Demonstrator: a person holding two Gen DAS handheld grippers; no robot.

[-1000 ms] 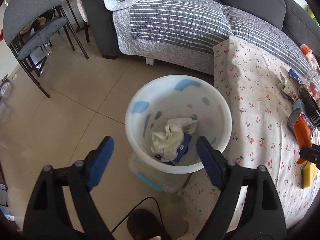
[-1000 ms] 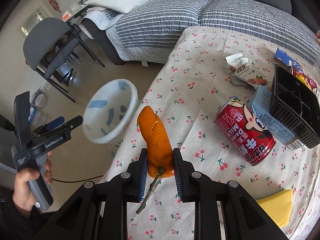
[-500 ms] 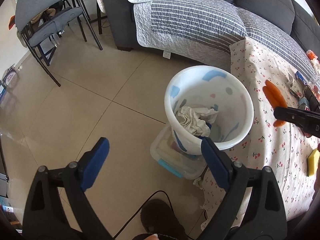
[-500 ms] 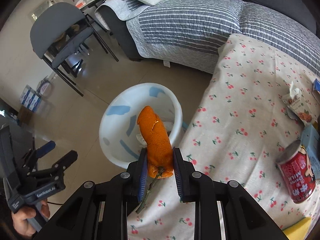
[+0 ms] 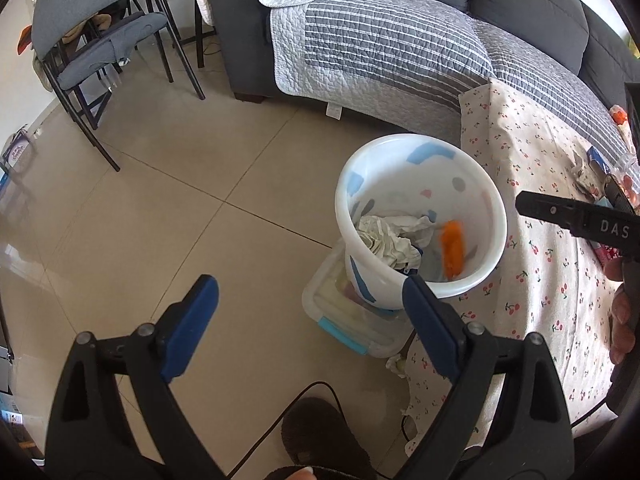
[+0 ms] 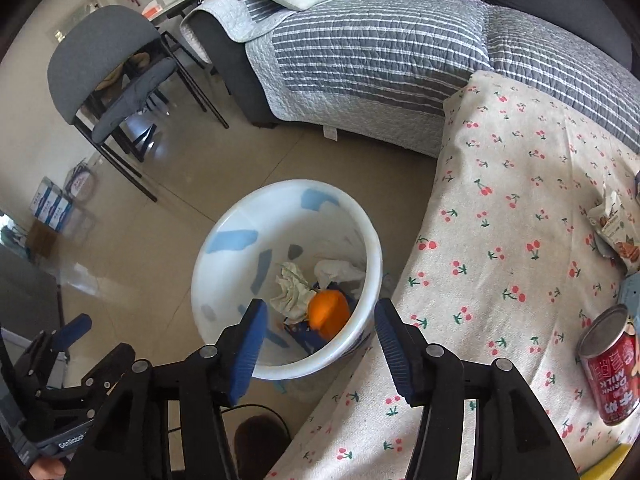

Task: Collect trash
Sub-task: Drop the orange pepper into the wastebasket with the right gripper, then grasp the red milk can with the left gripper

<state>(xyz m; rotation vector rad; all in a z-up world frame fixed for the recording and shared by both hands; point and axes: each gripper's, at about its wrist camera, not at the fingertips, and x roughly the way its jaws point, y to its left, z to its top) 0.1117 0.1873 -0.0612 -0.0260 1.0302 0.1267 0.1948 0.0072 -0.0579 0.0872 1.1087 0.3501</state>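
A white bin [image 5: 420, 152] with blue patches stands on the floor beside the cherry-print table; it also shows in the right wrist view [image 6: 280, 208]. An orange peel [image 6: 329, 313] lies inside it beside crumpled white paper [image 6: 290, 290]; the peel looks blurred in the left wrist view [image 5: 452, 250]. My right gripper [image 6: 318, 342] is open and empty directly above the bin. My left gripper [image 5: 308, 312] is open and empty over the floor, left of the bin. A red drink can [image 6: 610, 364] and a torn snack wrapper [image 6: 614, 228] lie on the table.
The bin sits on a clear plastic box with a blue latch [image 5: 348, 328]. A grey sofa with a striped quilt [image 6: 380, 48] stands behind. A grey chair [image 5: 96, 40] stands at the far left. A yellow sponge [image 6: 616, 464] lies at the table's near edge.
My right gripper moved from over the table to above the bin, opened and let go of the orange peel, which dropped into the bin. My left gripper drew back and left.
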